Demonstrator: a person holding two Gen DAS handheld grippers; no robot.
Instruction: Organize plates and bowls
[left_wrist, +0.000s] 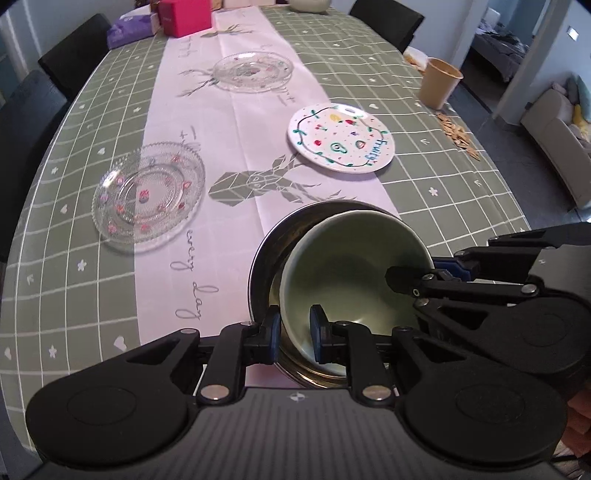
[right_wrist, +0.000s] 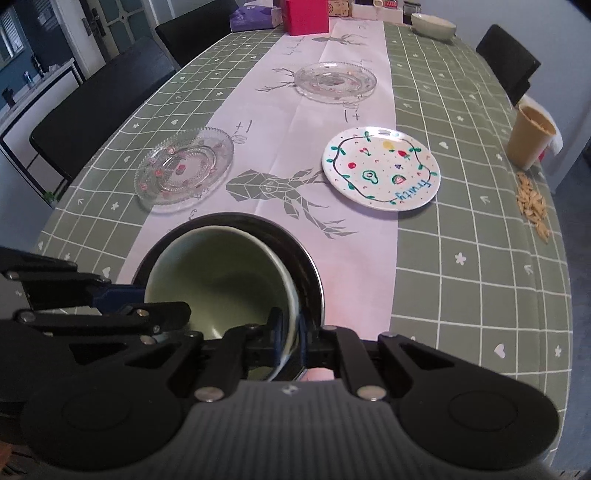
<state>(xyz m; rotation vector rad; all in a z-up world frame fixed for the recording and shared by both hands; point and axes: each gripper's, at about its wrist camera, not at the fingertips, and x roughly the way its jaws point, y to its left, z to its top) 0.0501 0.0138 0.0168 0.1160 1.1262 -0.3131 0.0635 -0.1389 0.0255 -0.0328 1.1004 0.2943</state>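
Note:
A pale green bowl (left_wrist: 343, 258) (right_wrist: 221, 273) sits tilted inside a dark metal bowl (left_wrist: 266, 258) (right_wrist: 310, 266) at the table's near edge. My left gripper (left_wrist: 295, 330) (right_wrist: 162, 300) straddles the green bowl's left rim, one pad inside and one outside against the metal rim, narrowly closed on it. My right gripper (right_wrist: 289, 332) (left_wrist: 413, 269) is shut on the opposite rim of the green bowl. Farther out lie a near glass plate (left_wrist: 147, 192) (right_wrist: 184, 170), a far glass plate (left_wrist: 253, 70) (right_wrist: 334, 81) and a white painted plate (left_wrist: 341, 138) (right_wrist: 380, 168).
Another pale bowl (right_wrist: 432, 24) stands at the table's far end beside a pink box (right_wrist: 304, 14). A tan paper cup (right_wrist: 530, 136) and scattered seeds (right_wrist: 532, 206) are near the right edge. Dark chairs (right_wrist: 99, 107) line the left side.

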